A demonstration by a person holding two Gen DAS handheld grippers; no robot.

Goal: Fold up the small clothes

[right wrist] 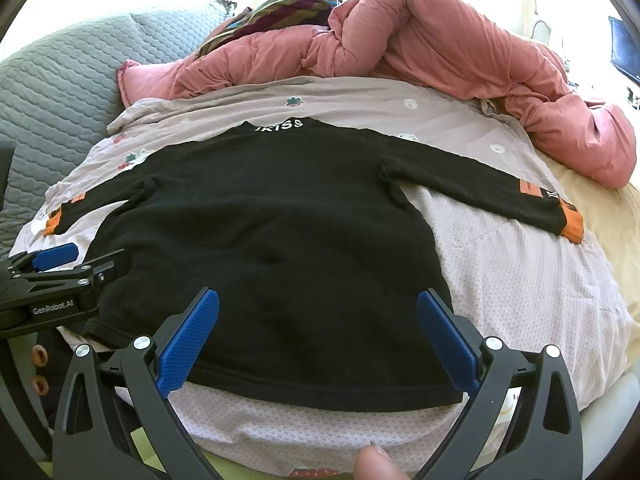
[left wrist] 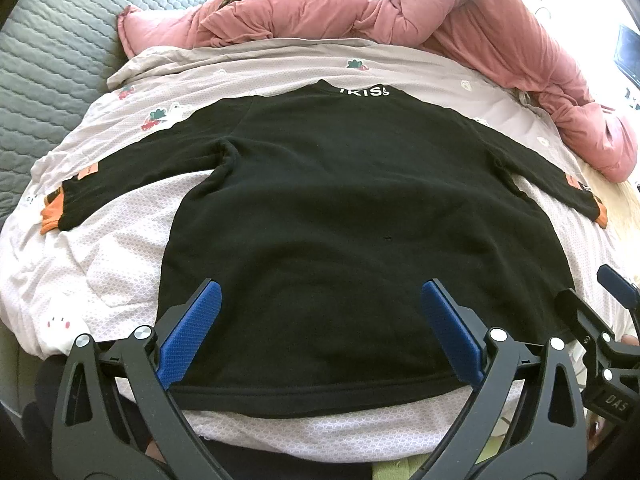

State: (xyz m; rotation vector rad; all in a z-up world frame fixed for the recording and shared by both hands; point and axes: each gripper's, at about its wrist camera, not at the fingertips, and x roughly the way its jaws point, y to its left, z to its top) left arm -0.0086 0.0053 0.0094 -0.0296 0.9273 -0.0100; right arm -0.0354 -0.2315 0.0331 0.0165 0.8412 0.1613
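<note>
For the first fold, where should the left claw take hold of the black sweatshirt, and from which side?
The sweatshirt lies flat, back up, sleeves spread, hem nearest. A likely best grip is the left sleeve near its orange cuff, approached from the outer left, one finger slid under the edge. The cuff is a thin free end lying on the pale blanket, so it should lift and swing across the body. The left claw is open.

Strong daylight floods in from the far side of the bed, and the top of both views burns out to plain white. The pink duvet (left wrist: 460, 12) catches the light on its upper folds. The black sweater (left wrist: 340, 208) reads as a dark mass with little visible texture. Shadows are soft. Fisheye bending curves the bed and darkens the corners into a black ring. Focus is fairly sharp in the centre, softer toward the edges.
</note>
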